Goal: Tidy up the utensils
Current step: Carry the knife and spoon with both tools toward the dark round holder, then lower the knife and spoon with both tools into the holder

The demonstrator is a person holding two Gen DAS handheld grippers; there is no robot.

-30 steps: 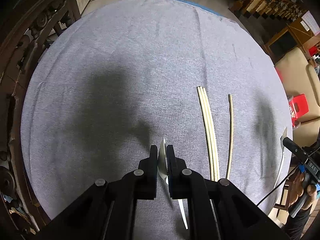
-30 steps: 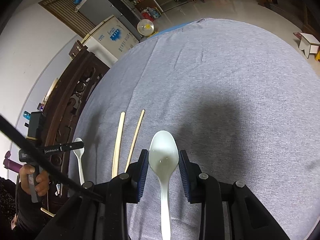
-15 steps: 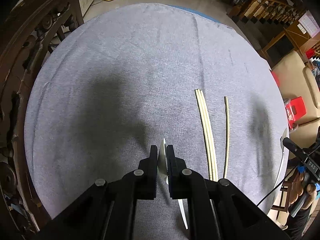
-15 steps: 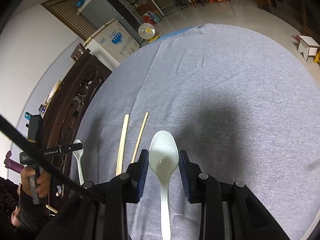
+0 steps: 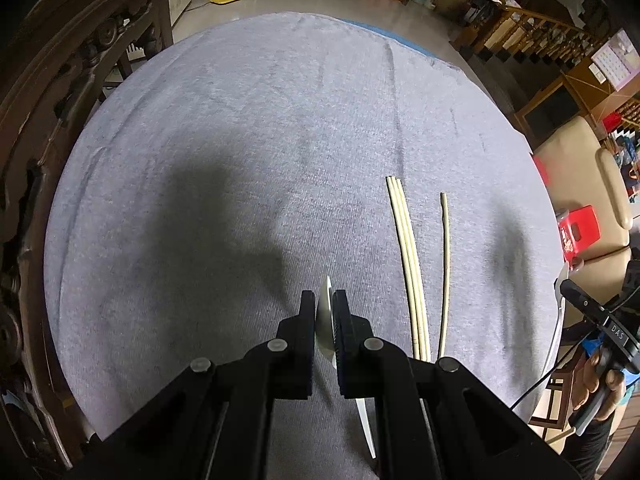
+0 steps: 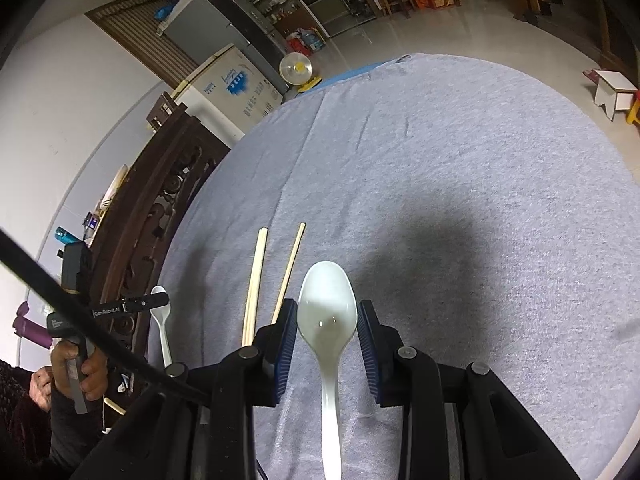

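Note:
My left gripper (image 5: 323, 308) is shut on a white spoon (image 5: 325, 322) turned on its edge, held above the grey tablecloth (image 5: 240, 140). My right gripper (image 6: 327, 316) is shut on a second white spoon (image 6: 327, 312), bowl up and level, its handle running back between the fingers. A close pair of pale chopsticks (image 5: 406, 260) lies on the cloth to the right of the left gripper, with a single chopstick (image 5: 445, 264) beside it. In the right wrist view the pair (image 6: 254, 284) and the single one (image 6: 289, 270) lie just left of the right gripper. The left gripper and its spoon (image 6: 160, 320) show at far left there.
A dark carved wooden chair (image 5: 48, 100) stands against the table's left edge. A beige armchair (image 5: 580, 184) and a red stool (image 5: 580, 232) are off the right edge. A white stool (image 6: 614, 92) stands on the floor beyond the table.
Both grippers have drawn back and risen a little with their spoons held. The chopsticks have not moved on the cloth.

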